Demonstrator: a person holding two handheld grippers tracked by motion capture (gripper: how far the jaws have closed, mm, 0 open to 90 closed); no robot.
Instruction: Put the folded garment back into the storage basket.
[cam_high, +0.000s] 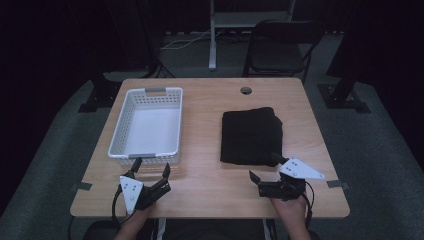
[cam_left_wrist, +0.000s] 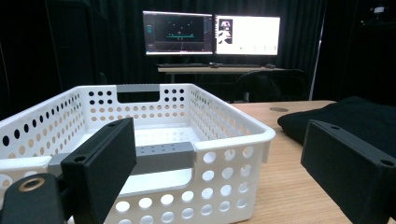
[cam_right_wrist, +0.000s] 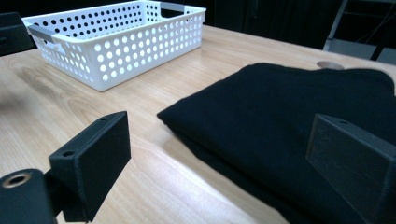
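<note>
The left gripper (cam_high: 151, 171) rests released, jaws apart, at the near end of the empty white perforated basket (cam_high: 121, 122); the right gripper (cam_high: 264, 169), likewise released, sits at the near edge of the folded black cloth (cam_high: 251, 135). Judged next: grip the cloth's near fold deep, through all layers. Bare table (cam_high: 200, 130) between cloth and basket leaves transfer room.

Dim all round, darkest at the edges of the high view. Brightest on the pale wooden tabletop (cam_high: 205, 125) and two glowing monitor screens (cam_left_wrist: 212, 33). Near black jaws softly blurred; folded black cloth (cam_right_wrist: 289, 116) perhaps underexposed, nearly featureless.
</note>
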